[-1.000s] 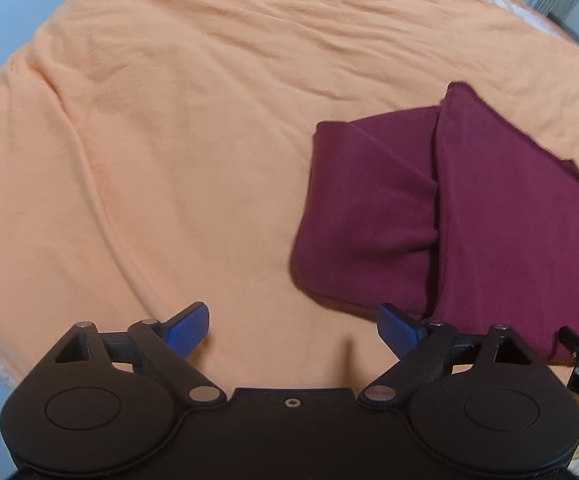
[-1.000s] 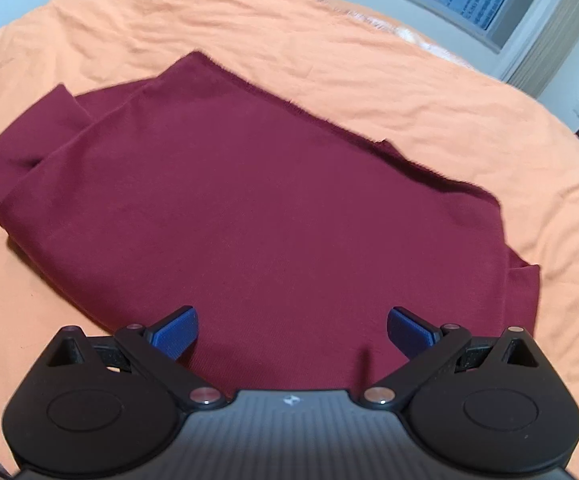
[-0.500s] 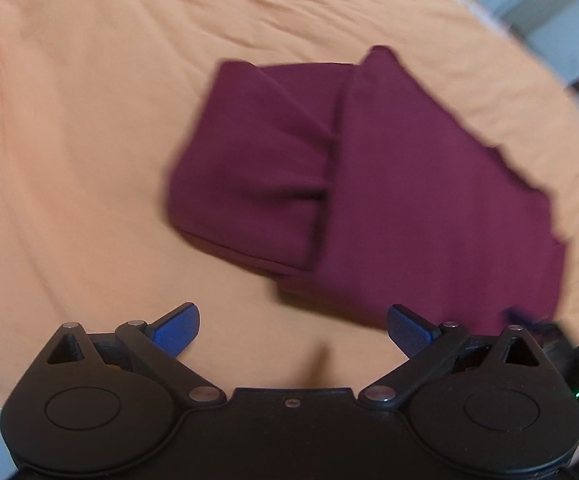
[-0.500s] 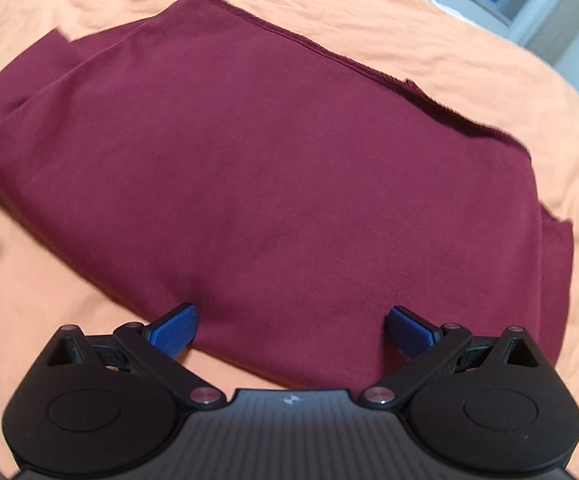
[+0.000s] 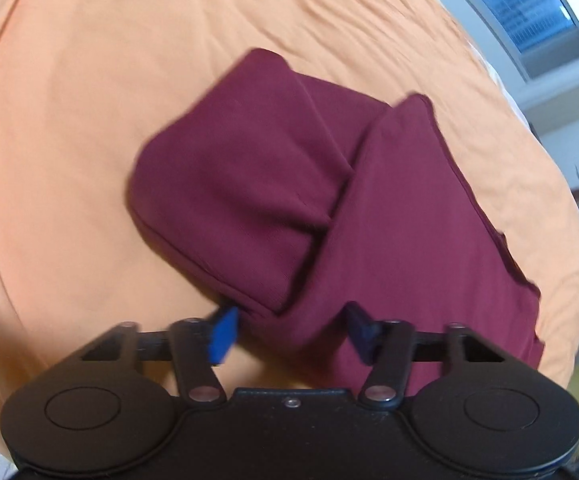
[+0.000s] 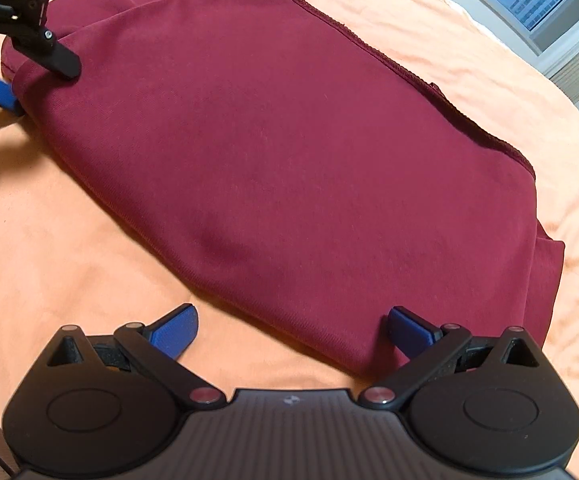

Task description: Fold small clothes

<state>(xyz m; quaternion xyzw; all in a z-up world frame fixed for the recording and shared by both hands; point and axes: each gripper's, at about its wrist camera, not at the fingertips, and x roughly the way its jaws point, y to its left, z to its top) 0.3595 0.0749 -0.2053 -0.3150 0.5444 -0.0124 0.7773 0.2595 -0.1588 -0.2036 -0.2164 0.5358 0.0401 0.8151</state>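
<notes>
My left gripper (image 5: 289,330) is low at the near corner of the maroon garment (image 5: 329,208), fingers straddling the folded edge, half closed, cloth between them; can't tell if it's pinched yet. My right gripper (image 6: 291,330) hovers at the garment's (image 6: 289,140) near hem, fingers spread wide, right pad (image 6: 411,328) touching fabric, left pad (image 6: 173,330) over bare sheet. Count: one garment, folded, lying on one orange sheet (image 6: 69,248), two grippers.
</notes>
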